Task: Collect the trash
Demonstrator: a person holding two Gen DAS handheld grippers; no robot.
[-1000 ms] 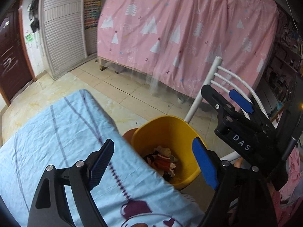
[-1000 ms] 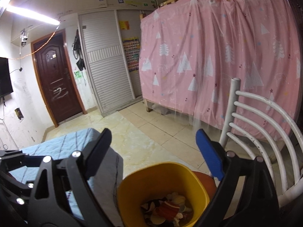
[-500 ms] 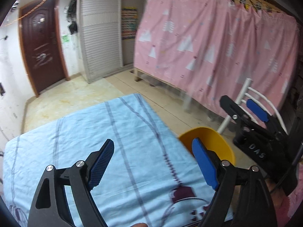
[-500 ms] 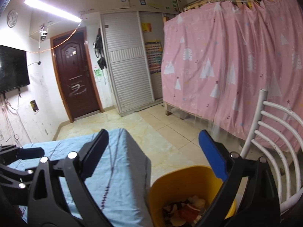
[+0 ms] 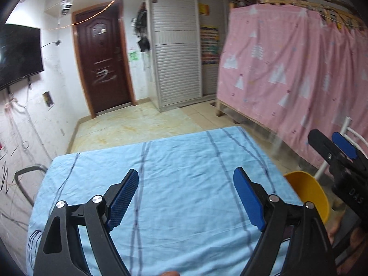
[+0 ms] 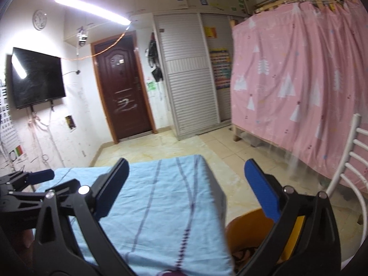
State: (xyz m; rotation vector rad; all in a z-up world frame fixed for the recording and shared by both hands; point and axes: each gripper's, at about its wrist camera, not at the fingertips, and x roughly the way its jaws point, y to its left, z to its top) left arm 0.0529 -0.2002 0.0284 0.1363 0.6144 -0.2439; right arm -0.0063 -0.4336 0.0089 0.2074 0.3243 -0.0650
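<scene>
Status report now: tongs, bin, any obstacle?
Left tongs open, empty. Right tongs open, empty. Yellow bin beside table, right side. No trash visible on the cloth.

A table (image 5: 161, 207) draped in a wrinkled, dark-striped, light-blue cloth (image 6: 161, 207)

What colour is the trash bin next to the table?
Yellow. The trash bin shows best in the left wrist view, beside the blue tablecloth.

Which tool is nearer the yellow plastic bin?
Right. The right tool hangs almost directly above the yellow plastic bin, which sits under its right finger. The left tool is over the blue striped cloth, with the bin off to its right.
</scene>
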